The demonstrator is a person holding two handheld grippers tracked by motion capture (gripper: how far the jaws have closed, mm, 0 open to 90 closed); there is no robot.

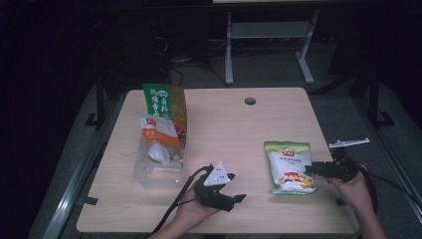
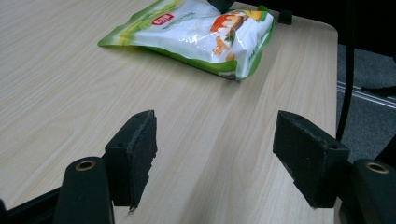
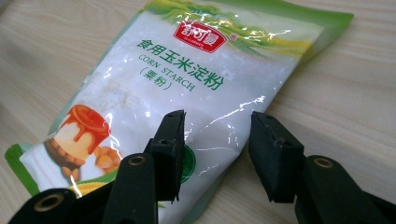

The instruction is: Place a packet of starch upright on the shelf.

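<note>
At about ten o'clock on the table point(image 1: 278, 107) a clear box point(image 1: 158, 169) sits with snack packets point(image 1: 164, 117) standing up out of it, a green and orange one behind a white and orange one. Just to its right, near six o'clock, my left gripper point(image 1: 238, 198) hovers over bare wood, well apart from the box; its two pads point(image 2: 135, 154) stand spread wide with nothing between them, and it points toward three o'clock. Across from it, at roughly four o'clock, the bag of corn starch point(image 1: 289, 167) lies flat, green-edged and white, its top toward twelve. My right gripper point(image 1: 307, 170) comes in from the right over the bag's right edge; its fingers point(image 3: 170, 149) stand partly apart above the bag's lower part, and I cannot tell whether they touch it
</note>
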